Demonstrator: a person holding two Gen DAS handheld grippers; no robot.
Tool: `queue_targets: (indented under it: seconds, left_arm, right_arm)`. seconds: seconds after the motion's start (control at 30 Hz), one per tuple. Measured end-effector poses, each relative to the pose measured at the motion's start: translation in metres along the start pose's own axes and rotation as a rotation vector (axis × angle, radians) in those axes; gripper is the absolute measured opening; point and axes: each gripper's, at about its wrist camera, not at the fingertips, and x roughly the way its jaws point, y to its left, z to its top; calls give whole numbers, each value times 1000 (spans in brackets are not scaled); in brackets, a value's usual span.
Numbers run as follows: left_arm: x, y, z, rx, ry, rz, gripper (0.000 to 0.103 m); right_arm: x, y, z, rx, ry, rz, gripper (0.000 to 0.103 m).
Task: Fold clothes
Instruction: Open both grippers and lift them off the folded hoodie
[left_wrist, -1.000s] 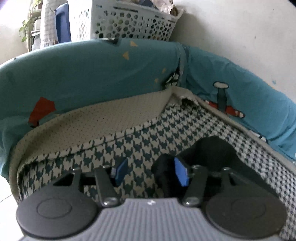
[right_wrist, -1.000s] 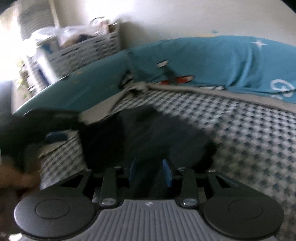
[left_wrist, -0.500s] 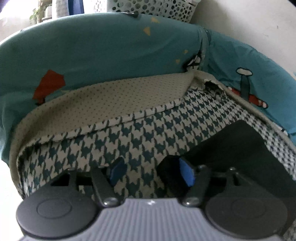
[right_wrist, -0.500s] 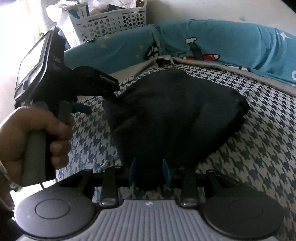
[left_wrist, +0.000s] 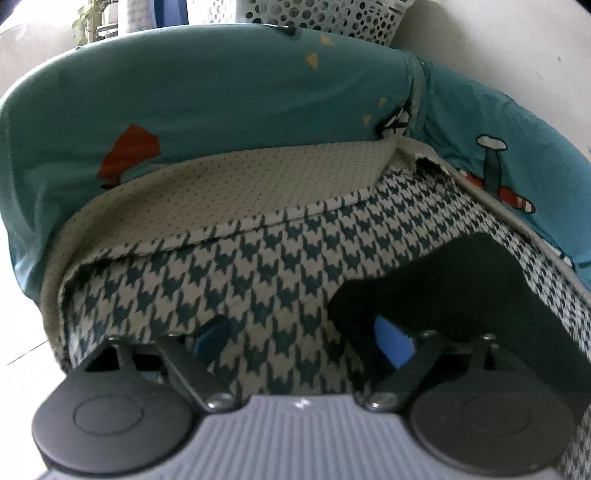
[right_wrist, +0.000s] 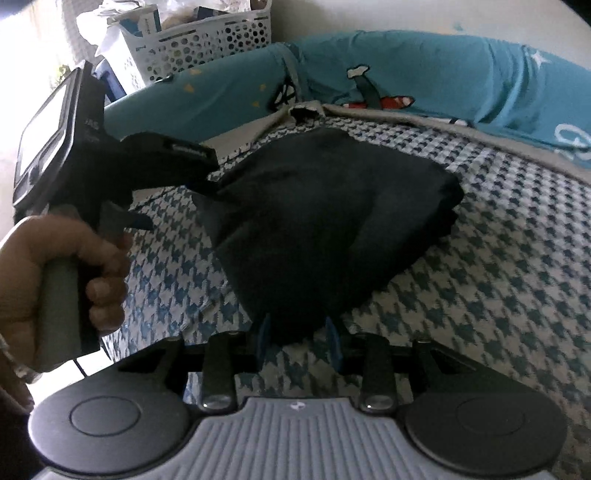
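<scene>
Houndstooth fabric in blue and white is covering the surface, with teal printed cushions curving along the top of both frames and a white perforated basket sitting behind them at the upper left of the right wrist view. At the centre of that view a dark garment is lying bunched on the fabric, and the right gripper at lower centre is pinching its near edge between blue pads. In the left wrist view the left gripper is standing spread wide at the bottom of the frame, its right pad lying against the garment's corner, while a hand is gripping its handle at the left of the right wrist view.
</scene>
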Motion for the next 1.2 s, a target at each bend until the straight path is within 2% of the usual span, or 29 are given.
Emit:
queue_targets:
  seconds: [0.23,0.4,0.47,0.87,1.2]
  left_arm:
    - [-24,-6,-22,39,27,-19,94]
    - [-46,-13,-39,87,26,-17,102]
    - [-53,-15,-47,97,31,-22,102]
    - [-92,-28,-97,158,59,-48,103]
    - [-103,-40,-115,191,69,-66,103]
  right_arm:
    - [-24,-3,-5,0,-16,-43,40]
    - [-43,-11,-7,13,-42,-75,45]
    - [-51,-15,-8,25,-55,-93,49]
    - [-81,-34,-15,66,-61,-147,55]
    - [-95,-38,-25,47,-37,-190,62]
